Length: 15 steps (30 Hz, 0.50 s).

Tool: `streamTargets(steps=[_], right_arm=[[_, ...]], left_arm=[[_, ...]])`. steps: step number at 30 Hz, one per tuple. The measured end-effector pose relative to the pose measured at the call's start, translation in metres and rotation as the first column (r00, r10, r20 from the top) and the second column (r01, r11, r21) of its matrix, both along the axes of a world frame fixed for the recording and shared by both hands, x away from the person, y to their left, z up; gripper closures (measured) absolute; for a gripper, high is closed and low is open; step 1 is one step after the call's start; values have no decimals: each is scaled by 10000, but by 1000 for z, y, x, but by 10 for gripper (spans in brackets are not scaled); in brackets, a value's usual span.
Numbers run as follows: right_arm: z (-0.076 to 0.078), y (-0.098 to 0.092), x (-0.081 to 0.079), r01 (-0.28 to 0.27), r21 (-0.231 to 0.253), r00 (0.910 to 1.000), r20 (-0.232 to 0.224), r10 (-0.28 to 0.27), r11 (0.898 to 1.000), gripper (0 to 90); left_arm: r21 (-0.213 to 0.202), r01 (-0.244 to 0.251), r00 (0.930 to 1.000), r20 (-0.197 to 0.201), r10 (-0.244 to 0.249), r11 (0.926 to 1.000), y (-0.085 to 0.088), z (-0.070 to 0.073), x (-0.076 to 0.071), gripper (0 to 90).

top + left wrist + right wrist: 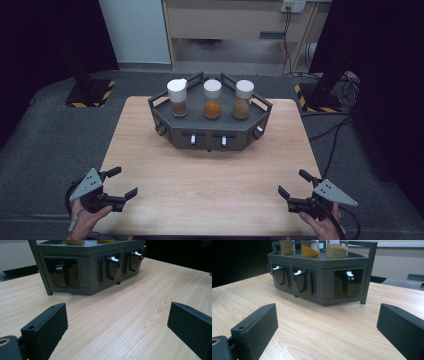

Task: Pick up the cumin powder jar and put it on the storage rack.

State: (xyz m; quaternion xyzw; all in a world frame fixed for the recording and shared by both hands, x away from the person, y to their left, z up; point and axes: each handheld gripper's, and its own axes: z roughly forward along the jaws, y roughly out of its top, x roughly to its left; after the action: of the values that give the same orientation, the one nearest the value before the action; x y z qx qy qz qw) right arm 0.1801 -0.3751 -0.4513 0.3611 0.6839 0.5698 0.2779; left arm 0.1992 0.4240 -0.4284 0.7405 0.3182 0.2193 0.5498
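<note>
A dark grey six-sided rack [210, 131] stands at the far middle of the wooden table [200, 190]. On its top stand three white-capped spice jars: a brown one [178, 98], an orange one [212, 99] and a tan one [243, 100]. Small handled inserts sit in its front faces [299, 280]. My left gripper [126, 181] rests at the near left corner, open and empty, facing the rack [87, 270]. My right gripper [291, 182] is at the near right corner, also open with nothing between its jaws, looking at the rack [322, 290] and the jars [310, 248].
Bare wood lies between both grippers and the rack. Grey floor surrounds the table. Black stands with striped bases [90, 92] sit at the back left and back right, with cables [335, 130] on the floor at the right.
</note>
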Motion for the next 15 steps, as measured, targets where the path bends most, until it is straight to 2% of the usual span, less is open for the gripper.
streamTargets(steps=[8,15], right_arm=[[-7,-1,-2,140,42,9998,-125,-139,9999,43],[-11,-5,-5,326,415,9994,-158,-319,9986,41]], left_arm=[[-60,-42,9999,133,43,10000,1,-1,-1,20],[-117,-84,9994,327,88,9999,1,-1,-4,20]])
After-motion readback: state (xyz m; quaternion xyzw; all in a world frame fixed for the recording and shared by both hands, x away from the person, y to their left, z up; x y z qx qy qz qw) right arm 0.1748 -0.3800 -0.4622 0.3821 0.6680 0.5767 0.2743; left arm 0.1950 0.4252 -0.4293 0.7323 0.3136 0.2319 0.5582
